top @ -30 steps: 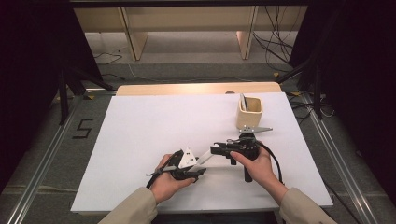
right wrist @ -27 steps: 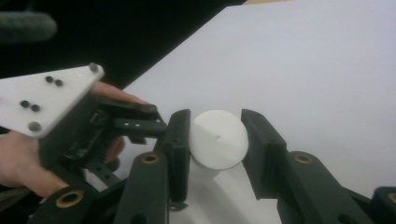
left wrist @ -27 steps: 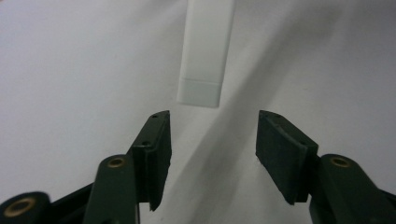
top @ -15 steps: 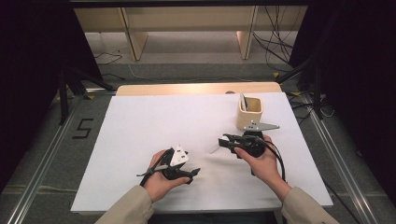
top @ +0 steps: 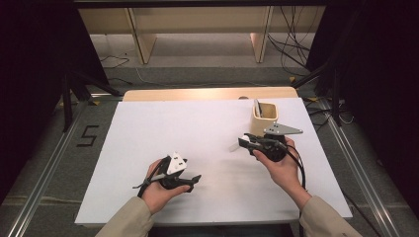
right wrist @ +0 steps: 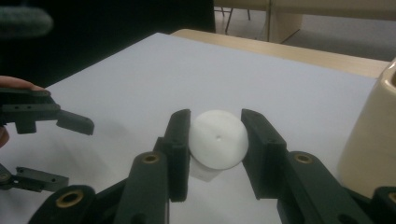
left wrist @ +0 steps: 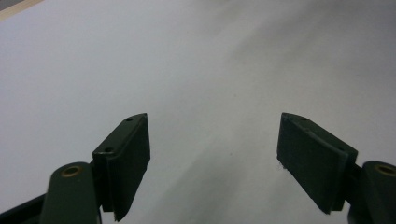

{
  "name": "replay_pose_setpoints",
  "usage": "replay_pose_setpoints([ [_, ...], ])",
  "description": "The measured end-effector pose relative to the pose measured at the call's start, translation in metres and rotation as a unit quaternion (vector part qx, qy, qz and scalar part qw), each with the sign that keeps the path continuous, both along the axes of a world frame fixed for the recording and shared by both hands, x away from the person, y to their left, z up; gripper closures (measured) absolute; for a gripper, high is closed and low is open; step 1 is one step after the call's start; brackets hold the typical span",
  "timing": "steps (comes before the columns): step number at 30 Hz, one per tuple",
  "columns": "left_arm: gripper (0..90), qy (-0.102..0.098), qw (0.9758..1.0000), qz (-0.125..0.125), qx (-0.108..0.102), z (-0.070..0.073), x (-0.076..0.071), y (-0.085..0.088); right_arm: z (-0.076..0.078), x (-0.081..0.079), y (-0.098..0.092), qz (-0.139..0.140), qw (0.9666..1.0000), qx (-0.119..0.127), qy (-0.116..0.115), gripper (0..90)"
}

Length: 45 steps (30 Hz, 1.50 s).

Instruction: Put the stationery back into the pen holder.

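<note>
Right gripper (right wrist: 215,154) clamps a white round-ended plastic piece (right wrist: 217,140) beside the cream ceramic cup (top: 265,118). Left gripper (left wrist: 215,154), jaws just opened, is empty. Risk — the smooth, rounded piece could squirt from the pads if squeezed off-centre.

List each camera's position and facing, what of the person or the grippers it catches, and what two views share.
High view: fixed above the person's side, looking forward and down on the white table; both forearms, left gripper, right gripper, cream holder.
Left gripper view: rides the left gripper, facing bare tabletop; its jaws stand open.
Right gripper view: rides the right gripper, facing across the table; jaws clamp a white rounded piece.
Shared: right gripper view and high view both show the left gripper and the holder.
</note>
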<state>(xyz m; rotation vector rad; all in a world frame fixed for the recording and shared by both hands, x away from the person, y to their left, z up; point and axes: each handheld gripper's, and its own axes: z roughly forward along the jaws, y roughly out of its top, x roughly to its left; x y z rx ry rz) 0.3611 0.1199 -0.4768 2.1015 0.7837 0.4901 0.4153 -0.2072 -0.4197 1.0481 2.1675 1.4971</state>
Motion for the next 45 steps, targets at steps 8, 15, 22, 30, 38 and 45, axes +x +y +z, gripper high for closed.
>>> replay_pose_setpoints([
  [8,22.7,0.002,0.9998,0.019,0.0,-0.001,0.0,0.01,0.012,0.005,-0.009,-0.024,0.9996,0.004,-0.016,65.2],
  [15,22.5,0.001,0.9997,0.023,0.001,-0.002,0.001,0.013,0.018,0.01,-0.015,-0.041,0.9988,0.006,-0.025,65.2],
  [22,22.3,0.003,0.9996,0.028,0.002,-0.002,0.001,0.015,0.027,0.012,-0.021,-0.052,0.9979,0.016,-0.033,65.2],
  [30,22.3,0.004,0.9996,0.029,0.0,-0.002,0.002,0.015,0.041,0.016,-0.029,-0.071,0.9959,0.023,-0.052,65.2],
  [38,22.3,0.004,0.9996,0.03,0.0,-0.002,0.002,0.015,0.047,0.02,-0.037,-0.09,0.9937,0.028,-0.061,65.2],
  [45,22.3,0.003,0.9996,0.029,0.001,-0.002,0.002,0.015,0.052,0.027,-0.046,-0.114,0.9908,0.03,-0.068,65.2],
])
